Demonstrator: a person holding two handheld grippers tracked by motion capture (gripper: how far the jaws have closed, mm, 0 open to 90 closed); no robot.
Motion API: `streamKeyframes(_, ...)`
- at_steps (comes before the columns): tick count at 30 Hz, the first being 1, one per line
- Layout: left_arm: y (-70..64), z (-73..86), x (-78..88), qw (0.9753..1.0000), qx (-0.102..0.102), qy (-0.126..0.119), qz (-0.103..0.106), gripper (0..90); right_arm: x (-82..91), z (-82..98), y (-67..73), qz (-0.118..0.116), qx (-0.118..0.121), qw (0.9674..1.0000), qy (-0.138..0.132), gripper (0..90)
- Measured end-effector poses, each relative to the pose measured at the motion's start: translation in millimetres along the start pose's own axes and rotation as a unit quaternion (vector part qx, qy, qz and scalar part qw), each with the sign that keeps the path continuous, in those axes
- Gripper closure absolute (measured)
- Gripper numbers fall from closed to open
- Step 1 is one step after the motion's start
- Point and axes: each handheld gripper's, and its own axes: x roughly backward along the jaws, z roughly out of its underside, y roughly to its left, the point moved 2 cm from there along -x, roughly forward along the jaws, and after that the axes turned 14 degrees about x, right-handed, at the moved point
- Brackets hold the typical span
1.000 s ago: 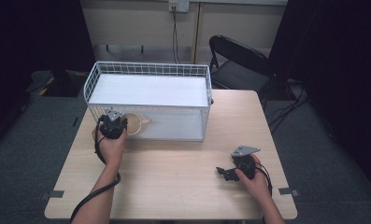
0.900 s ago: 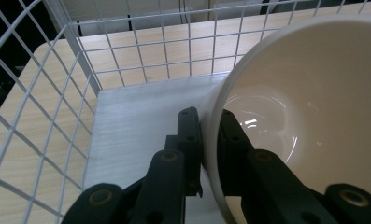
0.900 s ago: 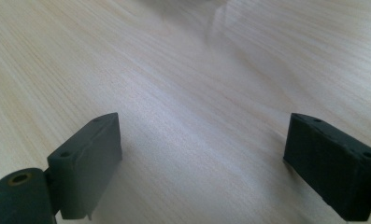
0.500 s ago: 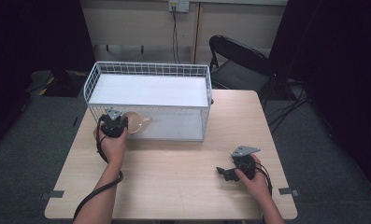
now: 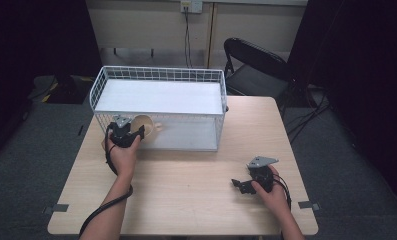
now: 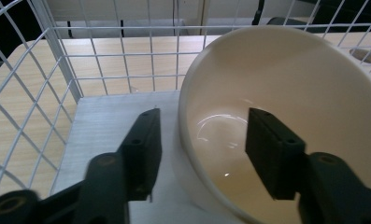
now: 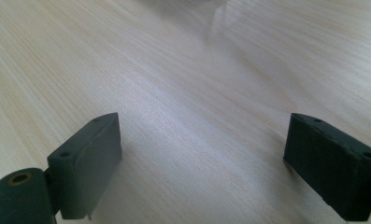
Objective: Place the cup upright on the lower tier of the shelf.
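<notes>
The cream bowl [image 6: 286, 130] sits inside the white wire basket [image 5: 158, 75], at its near left corner, resting on the basket's white floor. The left tongs [image 6: 199, 149] have just been opening: one jaw stands outside the bowl's wall, one inside, and neither pad seems to press on it — so the drop looks done, with only the withdrawal left. From the high view the bowl [image 5: 145, 125] is half hidden behind the mesh and the left hand. The right tongs [image 7: 202, 163] are spread wide over bare desk [image 5: 186, 200], at the near right, grasping nothing.
</notes>
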Motion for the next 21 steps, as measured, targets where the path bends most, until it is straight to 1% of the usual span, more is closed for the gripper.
streamKeyframes(2,-1.1,0.2,-0.5,1.0,0.007,-0.003,-0.002,41.0,0.0,0.0,0.0,0.0,0.0,1.0,0.0,10.5)
streamKeyframes(7,-1.2,-0.2,0.0,0.9999,0.008,-0.009,0.001,31.9,0.1,0.0,0.0,0.0,0.0,1.0,0.0,10.5)
streamKeyframes(9,-2.7,-1.9,1.2,0.9998,0.007,-0.016,0.006,30.1,0.0,0.0,0.0,0.0,0.0,1.0,0.0,10.5)
streamKeyframes(11,-4.6,-5.5,3.2,0.9998,0.006,-0.015,0.009,29.9,0.0,0.0,0.1,0.0,0.0,1.0,0.0,10.5)
streamKeyframes(12,-6.1,-8.0,4.4,0.9998,0.005,-0.016,0.011,28.0,0.0,0.0,0.1,0.001,0.0,1.0,0.0,10.5)
streamKeyframes(14,-8.7,-11.5,6.9,0.9996,0.007,-0.023,0.014,27.1,0.0,0.0,0.1,0.0,0.0,1.0,0.0,10.5)
streamKeyframes(18,-11.2,-16.4,11.9,0.9996,0.003,-0.025,0.015,26.8,0.1,0.0,0.1,0.001,0.0,1.0,0.001,10.5)
streamKeyframes(19,-11.1,-16.7,12.5,0.9996,0.002,-0.023,0.016,24.6,0.0,-0.1,0.2,0.001,0.0,1.0,0.001,10.5)
streamKeyframes(21,-10.1,-16.5,14.0,0.9996,0.003,-0.023,0.016,24.1,0.0,-0.1,0.3,0.001,-0.001,1.0,0.001,10.5)
